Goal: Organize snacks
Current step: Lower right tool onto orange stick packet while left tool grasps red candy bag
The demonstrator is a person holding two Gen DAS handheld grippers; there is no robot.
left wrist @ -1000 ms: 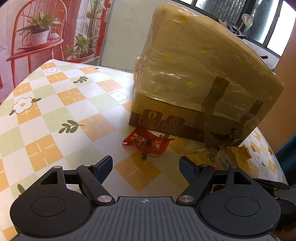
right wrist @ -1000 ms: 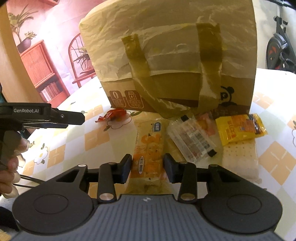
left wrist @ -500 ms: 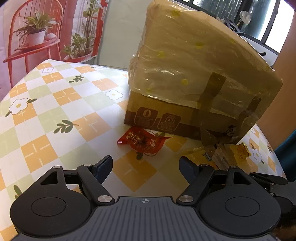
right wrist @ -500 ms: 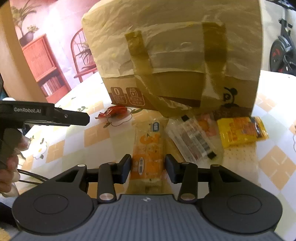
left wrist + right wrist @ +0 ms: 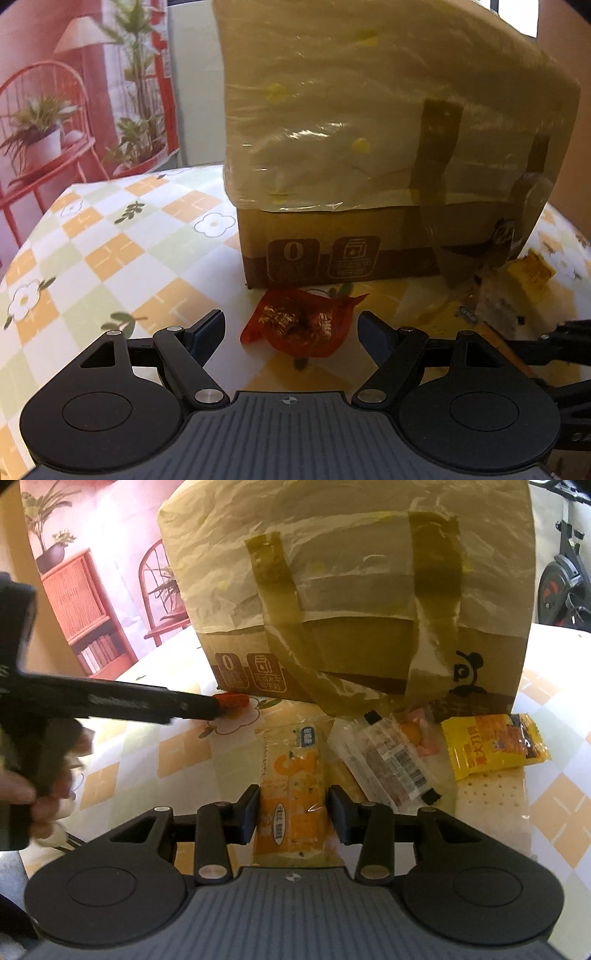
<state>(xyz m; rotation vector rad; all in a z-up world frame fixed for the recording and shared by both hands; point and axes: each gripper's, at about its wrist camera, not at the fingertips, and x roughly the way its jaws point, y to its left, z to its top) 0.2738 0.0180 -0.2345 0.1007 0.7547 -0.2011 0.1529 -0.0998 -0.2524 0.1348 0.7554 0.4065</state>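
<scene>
At the bottom centre of the left wrist view, the left gripper (image 5: 291,330) stands with its jaws wide apart, and the red candy wrapper (image 5: 301,328) lies on the tablecloth (image 5: 110,258) right between the two fingertips, touching neither; nothing is gripped. The wrapper sits just in front of the cardboard box (image 5: 332,254), whose upper part is covered in taped-down plastic sheeting. In the right wrist view, lower centre, the right gripper (image 5: 291,812) has its jaws at a narrower setting, which have just been closing a little, with the orange snack bar (image 5: 293,786) lying lengthwise between them; the pads stand just beside the packet's edges, and whether they press on it cannot be told. To the right of that bar lies a clear packet with a barcode (image 5: 395,768), then a yellow packet (image 5: 487,749) toward the right edge, all close to the foot of the box. At mid left of this view the left gripper's body reaches in toward the red wrapper, held by a hand (image 5: 40,775) at the left edge; its tip meets the wrapper's spot in front of the box's left corner.
</scene>
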